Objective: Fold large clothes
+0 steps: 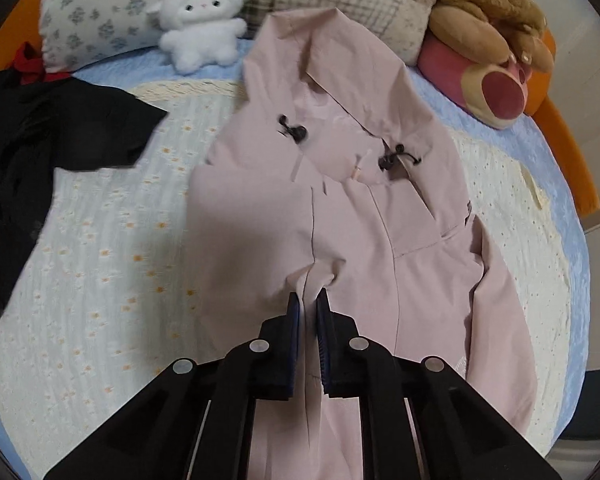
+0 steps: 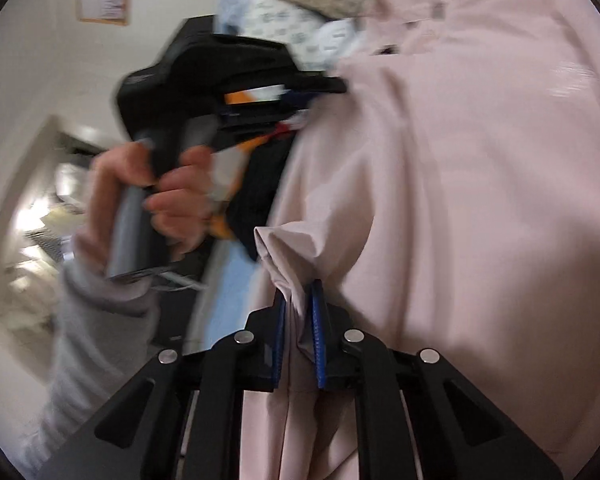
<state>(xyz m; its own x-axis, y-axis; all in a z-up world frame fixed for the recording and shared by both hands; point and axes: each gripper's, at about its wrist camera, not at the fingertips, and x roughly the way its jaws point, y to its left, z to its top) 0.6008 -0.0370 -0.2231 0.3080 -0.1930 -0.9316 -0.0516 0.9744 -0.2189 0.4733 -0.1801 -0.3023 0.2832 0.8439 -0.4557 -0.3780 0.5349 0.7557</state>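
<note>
We note a pale pink jacket [image 1: 340, 200], black garment [image 1: 40, 140], white plush lamb [image 1: 200, 28], blue-floral pillow [image 1: 100, 4].

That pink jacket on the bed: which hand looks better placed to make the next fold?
Probably left. The left gripper pinches the pink jacket with the whole garment and hood spread ahead of it. The right gripper also pinches fabric, but its blurred view shows only bunched cloth close up.

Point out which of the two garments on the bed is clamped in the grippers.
The pale pink hooded jacket: the left gripper and right gripper both pinch its fabric. The black garment lies untouched, far left.
</note>
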